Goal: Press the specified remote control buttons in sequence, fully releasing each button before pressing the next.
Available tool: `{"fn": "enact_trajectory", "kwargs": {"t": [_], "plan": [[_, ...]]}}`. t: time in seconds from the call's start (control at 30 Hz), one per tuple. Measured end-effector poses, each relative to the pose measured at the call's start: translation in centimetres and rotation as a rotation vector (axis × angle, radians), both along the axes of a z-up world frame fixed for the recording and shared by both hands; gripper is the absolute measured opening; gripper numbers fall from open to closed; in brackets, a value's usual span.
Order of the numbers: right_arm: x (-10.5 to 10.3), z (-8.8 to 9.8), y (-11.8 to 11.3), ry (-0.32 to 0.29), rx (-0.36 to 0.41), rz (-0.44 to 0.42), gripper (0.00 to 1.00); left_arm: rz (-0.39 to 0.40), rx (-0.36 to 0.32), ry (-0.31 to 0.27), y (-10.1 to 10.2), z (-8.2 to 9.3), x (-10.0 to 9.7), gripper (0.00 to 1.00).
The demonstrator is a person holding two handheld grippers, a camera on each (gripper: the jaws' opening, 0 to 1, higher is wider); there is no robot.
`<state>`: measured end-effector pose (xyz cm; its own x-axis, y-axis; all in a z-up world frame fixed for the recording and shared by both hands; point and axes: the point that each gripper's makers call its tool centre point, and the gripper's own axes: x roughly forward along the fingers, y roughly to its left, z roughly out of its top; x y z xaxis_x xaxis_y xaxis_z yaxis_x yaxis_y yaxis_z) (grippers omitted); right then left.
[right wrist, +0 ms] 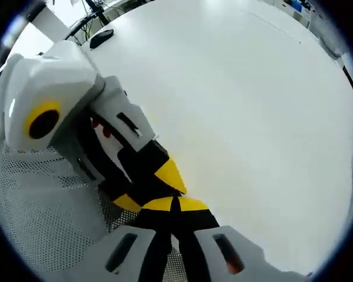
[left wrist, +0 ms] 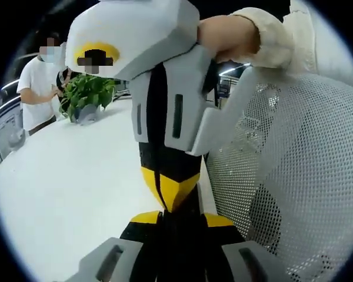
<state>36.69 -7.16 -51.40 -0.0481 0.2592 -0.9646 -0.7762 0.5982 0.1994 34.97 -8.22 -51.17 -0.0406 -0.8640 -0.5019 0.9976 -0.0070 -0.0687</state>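
In the left gripper view the left gripper (left wrist: 179, 218) jaws seem to clamp the dark remote (left wrist: 176, 247) off the counter (left wrist: 65, 194), so the right gripper (left wrist: 170, 194), jaws closed in the right gripper view, may push it loose or hit neighbouring buttons.

Both views face each other closely across the white table (right wrist: 253, 117).

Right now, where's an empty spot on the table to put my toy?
The white table lies bare beyond the tongs. Bare too between the plant and the tongs. The near edge is crowded: both tongs meet beside the mesh chair.
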Motion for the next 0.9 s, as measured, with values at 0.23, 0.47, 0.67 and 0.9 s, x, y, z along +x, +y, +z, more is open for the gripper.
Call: {"fn": "enact_trajectory", "kwargs": {"t": [0.23, 0.47, 0.67, 0.9], "plan": [[-0.2, 0.1, 0.1, -0.064, 0.038, 0.113, 0.0, -0.01, 0.006, -0.014, 0.0, -0.1, -0.1, 0.27], [-0.5, 0.5, 0.1, -0.263, 0.247, 0.118, 0.0, -0.007, 0.004, -0.004, 0.0, 0.0, -0.2, 0.27], [-0.6, 0.5, 0.4, -0.271, 0.199, 0.272, 0.0, 0.0, 0.005, 0.002, 0.0, -0.1, -0.1, 0.27], [-1.8, 0.6, 1.5, -0.283, 0.204, 0.407, 0.0, 0.001, 0.004, 0.009, 0.0, 0.0, -0.1, 0.26]]}}
